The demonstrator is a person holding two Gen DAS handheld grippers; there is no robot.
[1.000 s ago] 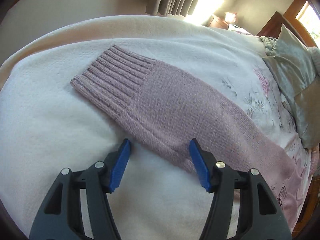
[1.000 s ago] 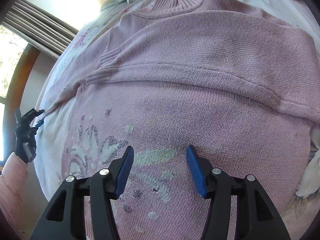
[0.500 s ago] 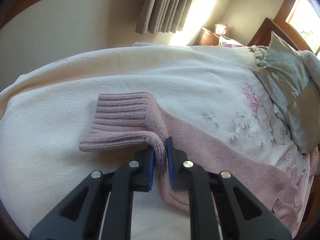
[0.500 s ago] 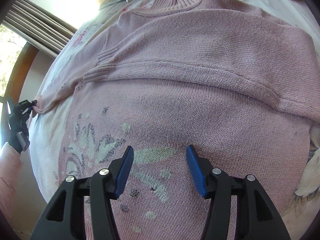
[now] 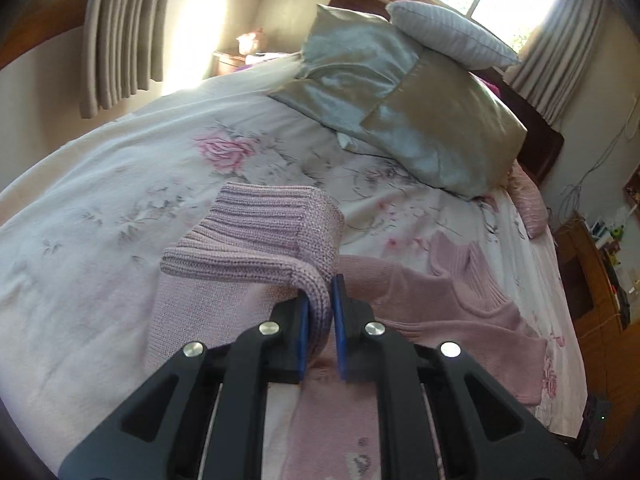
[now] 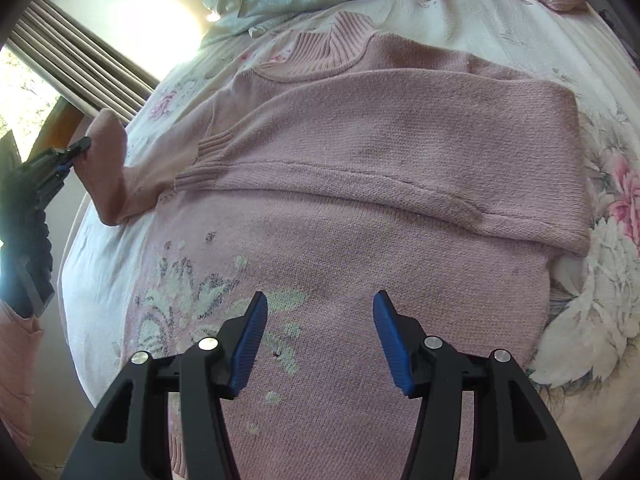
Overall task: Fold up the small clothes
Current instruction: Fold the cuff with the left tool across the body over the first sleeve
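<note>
sweater (image 6: 360,168): 1 | pillows (image 5: 400,120): 3 | grippers (image 6: 318,332): 2 | curtains (image 5: 120,32): 2

Sweater hem: the pink sweater (image 6: 360,220) runs off the bottom edge of the right wrist view, behind the right claw (image 6: 318,320).
Pinched cuff: the fold of sleeve (image 5: 256,240) inside the left claw (image 5: 320,312) is hidden between its blue pads.
Bedside clutter: items on the wooden shelf (image 5: 600,264) are too small to identify.
Person: only a pink sleeve (image 6: 14,360), cut off at the left edge.
</note>
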